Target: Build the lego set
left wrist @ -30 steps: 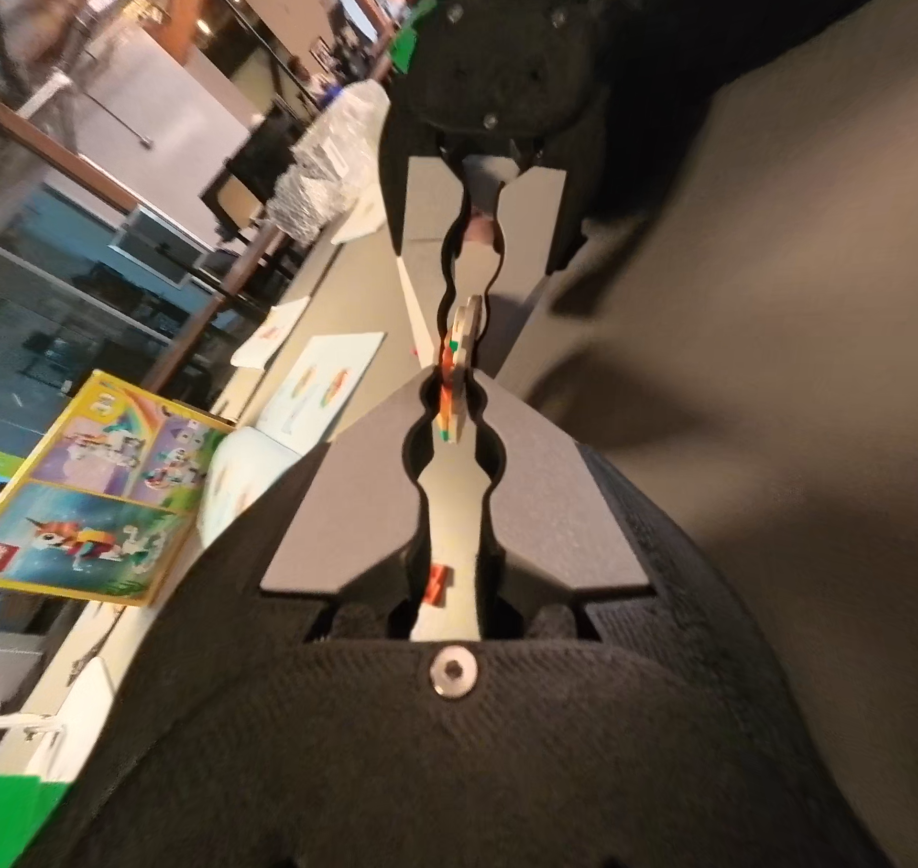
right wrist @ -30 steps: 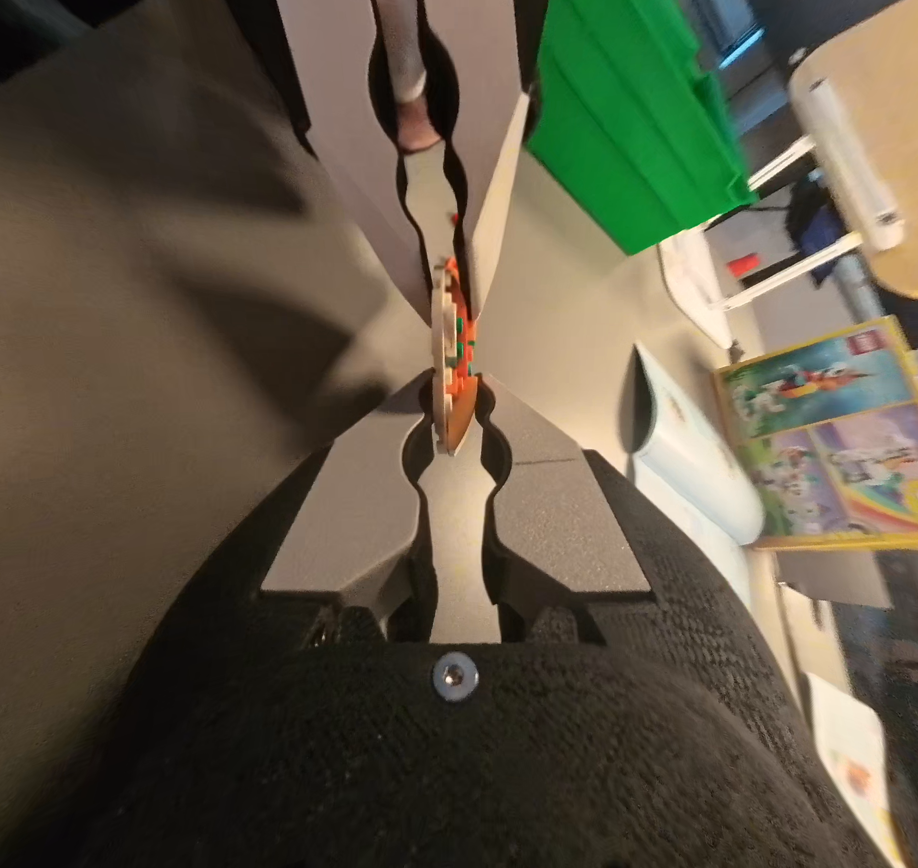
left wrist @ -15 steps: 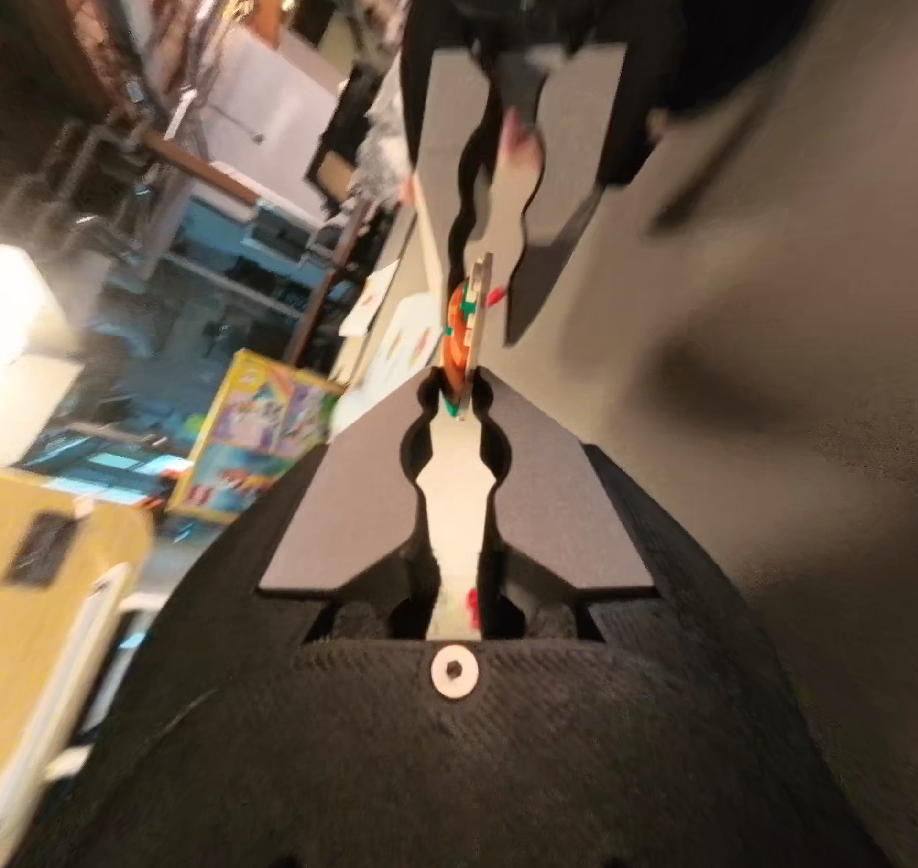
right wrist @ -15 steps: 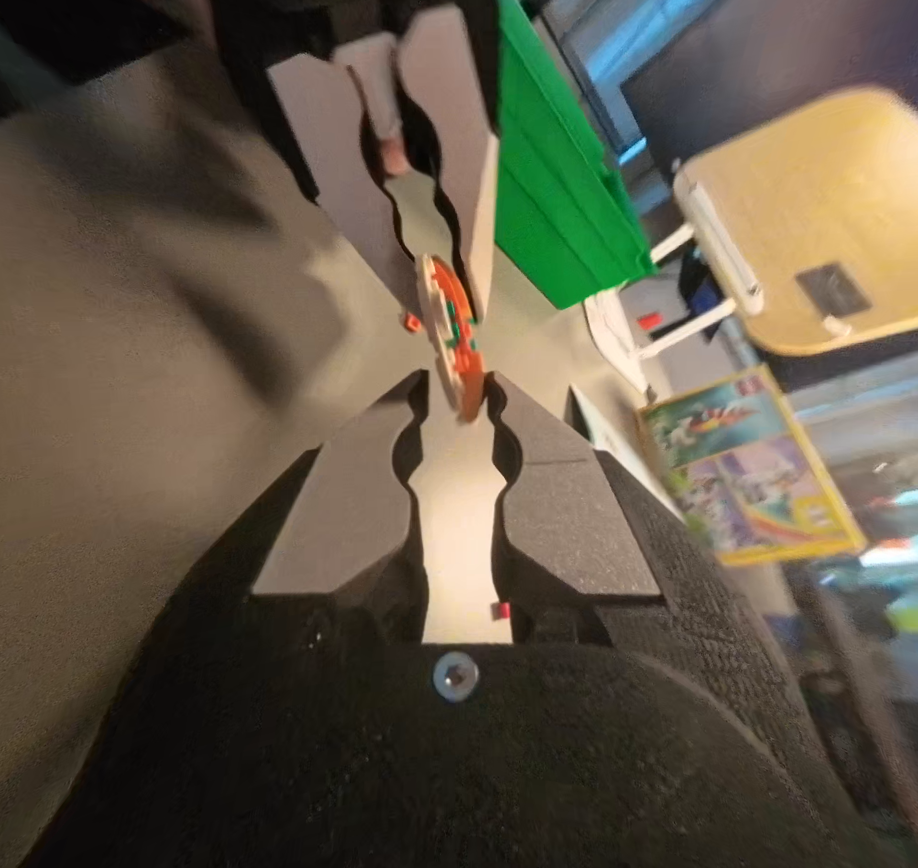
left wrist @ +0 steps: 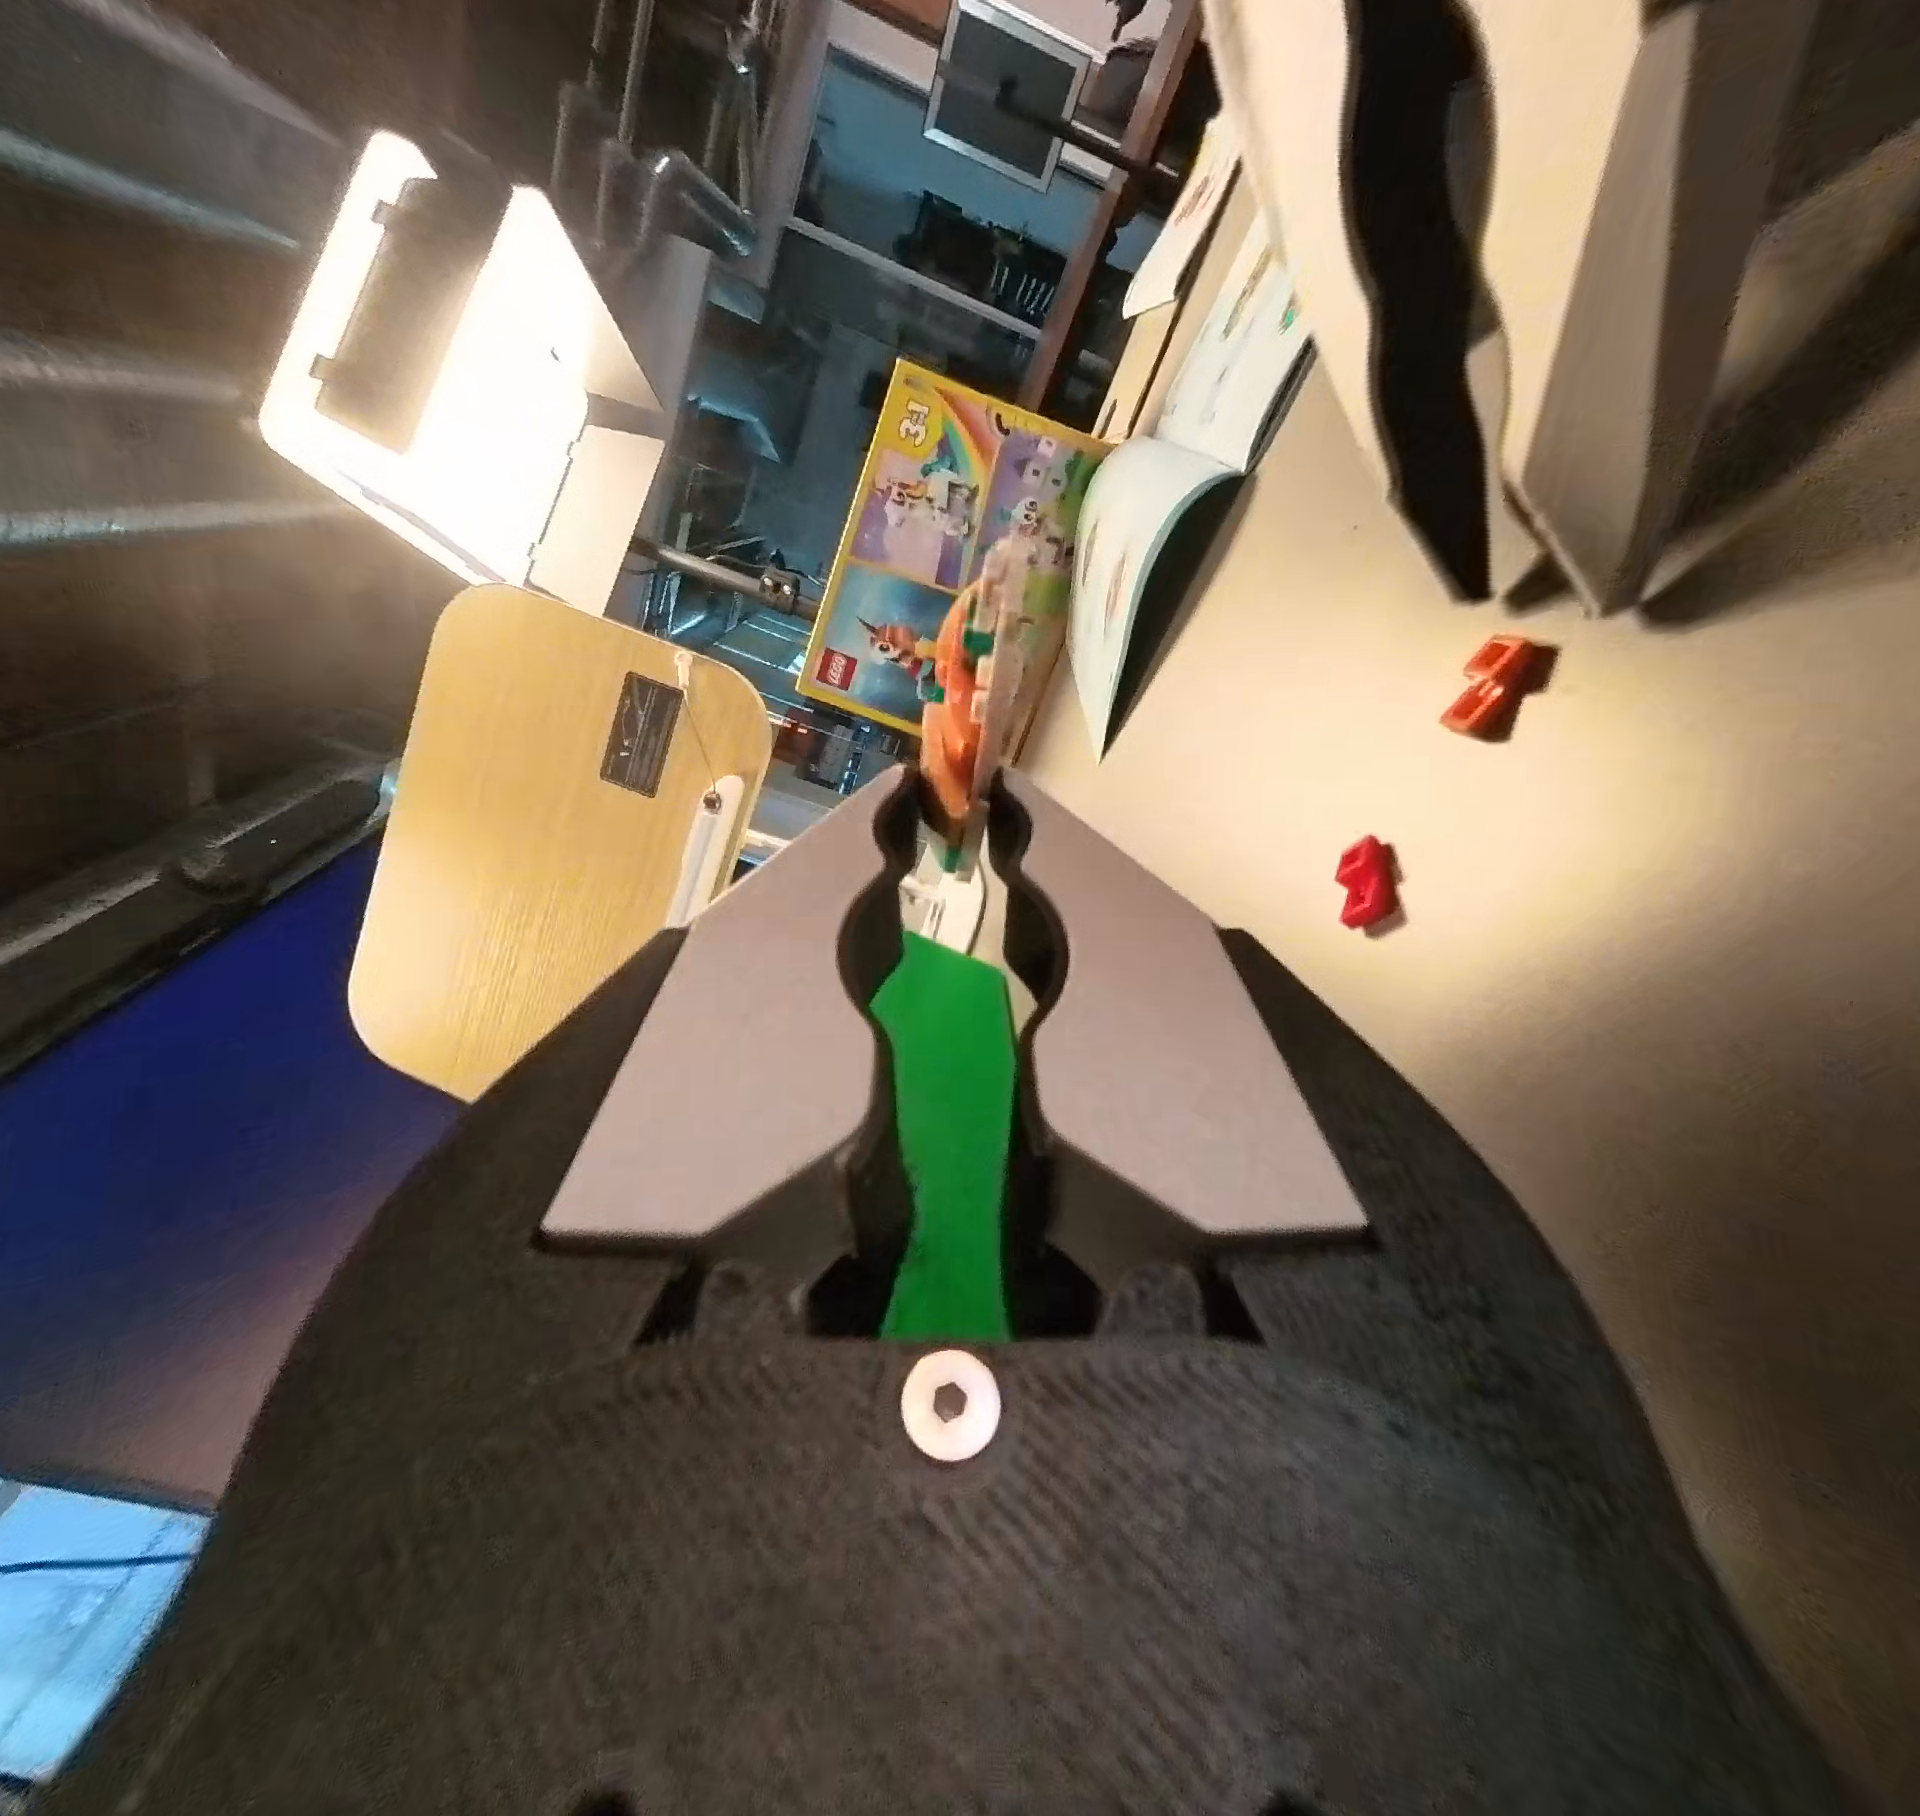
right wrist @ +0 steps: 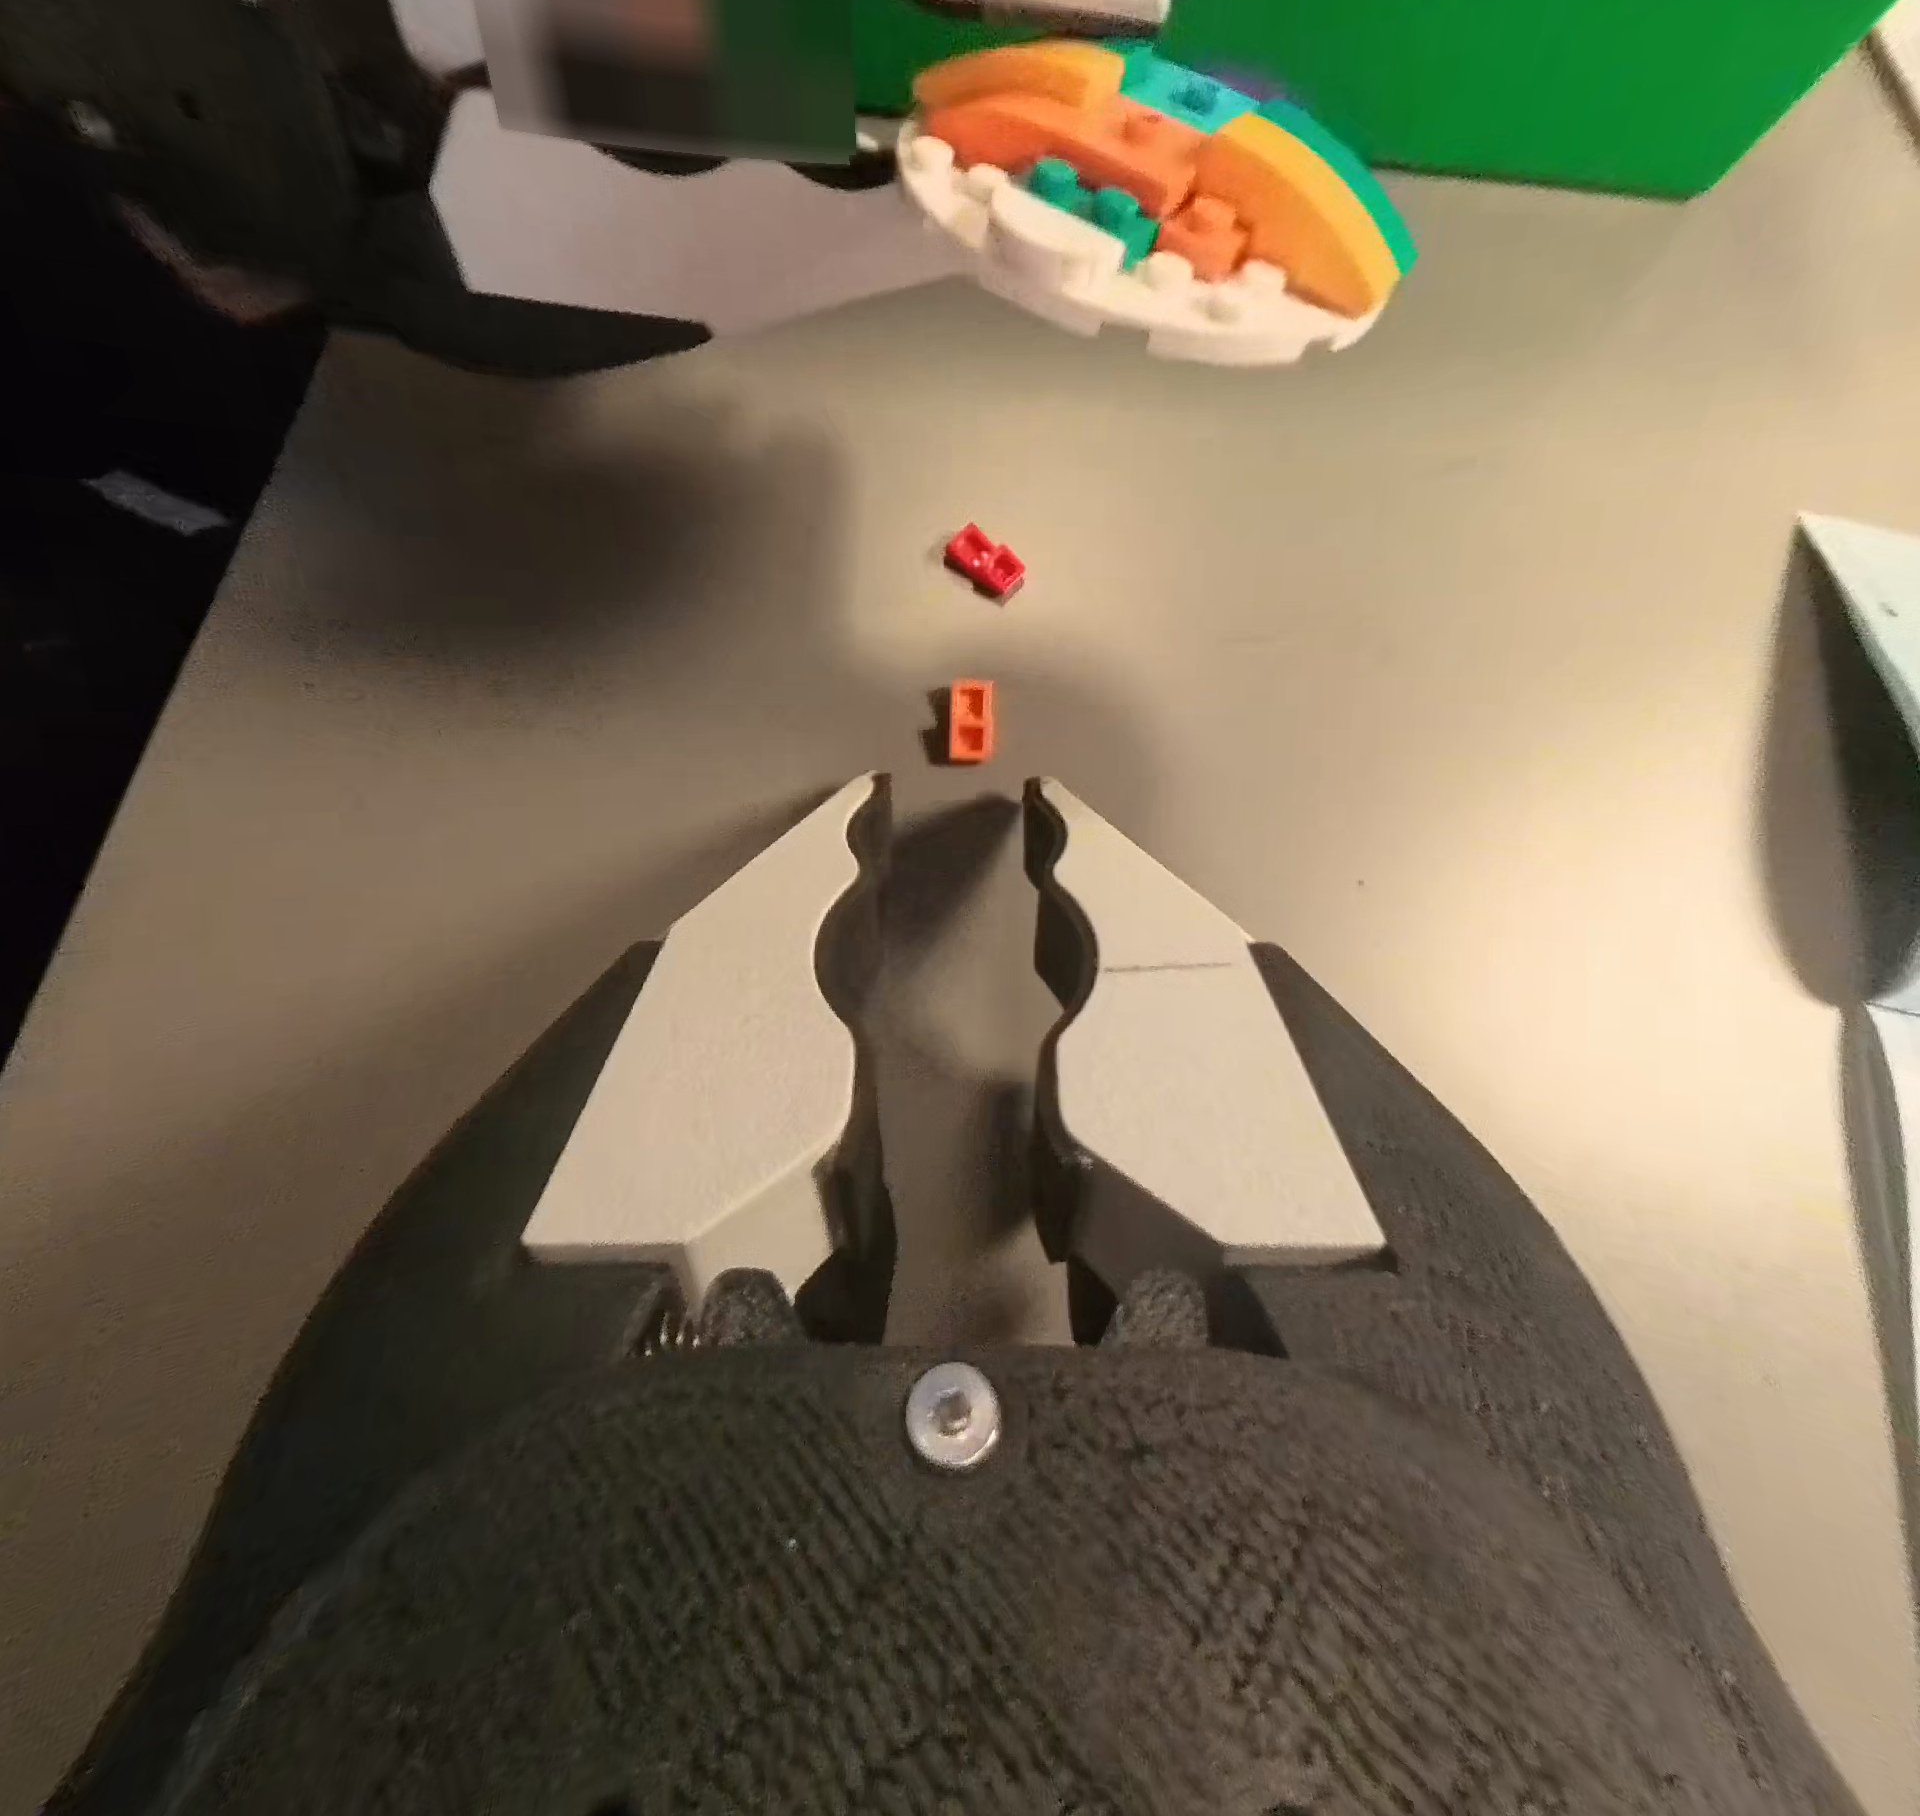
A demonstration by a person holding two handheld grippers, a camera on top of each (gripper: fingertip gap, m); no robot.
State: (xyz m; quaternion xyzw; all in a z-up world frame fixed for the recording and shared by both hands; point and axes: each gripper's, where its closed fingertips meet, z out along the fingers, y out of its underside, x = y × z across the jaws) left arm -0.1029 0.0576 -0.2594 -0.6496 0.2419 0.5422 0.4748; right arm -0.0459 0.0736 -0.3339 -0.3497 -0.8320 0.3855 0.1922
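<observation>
My left gripper (left wrist: 951, 802) is shut on the edge of a round lego assembly (left wrist: 966, 686), a white disc with orange, yellow and teal pieces on top. It holds the assembly in the air above the table. The right wrist view shows the assembly flat-side up (right wrist: 1143, 208), held by the left gripper's fingers (right wrist: 623, 228). My right gripper (right wrist: 956, 795) is open and empty, low over the table. A small orange brick (right wrist: 971, 722) lies just past its tips, and a small red brick (right wrist: 985, 561) lies beyond that. Both bricks also show in the left wrist view, orange (left wrist: 1496, 686) and red (left wrist: 1366, 883).
A green bin (right wrist: 1455, 31) stands at the back of the beige table (right wrist: 1351, 727). An open instruction booklet (left wrist: 1143, 540) and the lego box (left wrist: 925, 519) lie to one side. The table's edge (right wrist: 208, 571) runs along the left. A wooden chair (left wrist: 551, 831) stands beyond the table. One gripper's finger ends stand about 10 centimeters off the other's. About 5 centimeters separates my right fingertips from the small red brick (right wrist: 985, 561). The left camera catches it too, in the left wrist view (left wrist: 1359, 867).
Both grippers held the round assembly between them. My right gripper has let go, opened and drawn back low over the two small bricks. My left gripper has turned, still holding the assembly.
</observation>
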